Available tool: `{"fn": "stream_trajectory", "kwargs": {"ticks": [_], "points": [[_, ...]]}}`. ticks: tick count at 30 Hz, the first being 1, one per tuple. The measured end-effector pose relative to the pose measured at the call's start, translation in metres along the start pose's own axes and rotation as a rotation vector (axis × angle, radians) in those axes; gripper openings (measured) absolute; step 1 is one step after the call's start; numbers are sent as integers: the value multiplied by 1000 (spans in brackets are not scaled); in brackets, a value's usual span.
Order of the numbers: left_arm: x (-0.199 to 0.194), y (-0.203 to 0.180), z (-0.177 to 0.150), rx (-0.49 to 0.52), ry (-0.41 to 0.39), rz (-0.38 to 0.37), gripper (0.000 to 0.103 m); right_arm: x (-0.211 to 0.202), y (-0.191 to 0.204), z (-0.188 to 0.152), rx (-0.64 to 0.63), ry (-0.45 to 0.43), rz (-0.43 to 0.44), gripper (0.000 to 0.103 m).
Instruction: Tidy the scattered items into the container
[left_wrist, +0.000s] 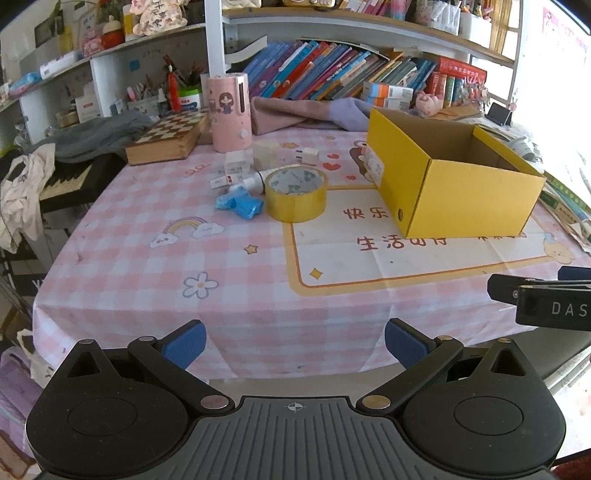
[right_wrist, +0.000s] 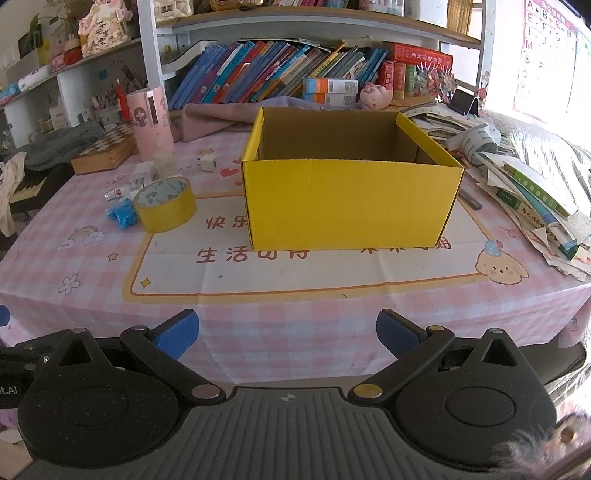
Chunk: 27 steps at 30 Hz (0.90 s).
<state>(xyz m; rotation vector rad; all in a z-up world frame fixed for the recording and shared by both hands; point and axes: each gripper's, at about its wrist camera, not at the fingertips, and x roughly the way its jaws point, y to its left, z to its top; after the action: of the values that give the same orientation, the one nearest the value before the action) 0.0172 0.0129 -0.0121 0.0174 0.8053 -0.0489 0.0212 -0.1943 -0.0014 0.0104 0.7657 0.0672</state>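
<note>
An open yellow cardboard box (left_wrist: 469, 195) (right_wrist: 347, 206) stands on the pink checked tablecloth, and its inside looks bare. Left of it lies a roll of yellow tape (left_wrist: 296, 194) (right_wrist: 165, 205), with a blue crumpled wrapper (left_wrist: 242, 204) (right_wrist: 122, 215), a small white bottle (left_wrist: 253, 181) and several small white boxes (left_wrist: 236, 166) (right_wrist: 208, 161) around it. My left gripper (left_wrist: 294, 343) hangs open at the table's near edge, holding nothing. In its own view my right gripper (right_wrist: 287, 334) is open too, facing the box from the near edge.
A pink cylinder (left_wrist: 229, 110) (right_wrist: 151, 123) and a wooden chessboard case (left_wrist: 168, 138) (right_wrist: 105, 149) stand at the back left. Bookshelves fill the rear. A pile of books and papers (right_wrist: 532, 195) lines the table's right side. The right gripper's body (left_wrist: 546, 299) shows at the left view's edge.
</note>
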Motion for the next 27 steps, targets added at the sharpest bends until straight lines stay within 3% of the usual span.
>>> {"fn": "stream_trajectory", "kwargs": {"ticks": [19, 27], "points": [[-8, 2, 2, 14, -70, -8, 103, 3, 15, 2, -55, 4, 38, 103], [1, 8, 0, 5, -34, -2, 103, 10, 18, 2, -48, 20, 40, 103]]}}
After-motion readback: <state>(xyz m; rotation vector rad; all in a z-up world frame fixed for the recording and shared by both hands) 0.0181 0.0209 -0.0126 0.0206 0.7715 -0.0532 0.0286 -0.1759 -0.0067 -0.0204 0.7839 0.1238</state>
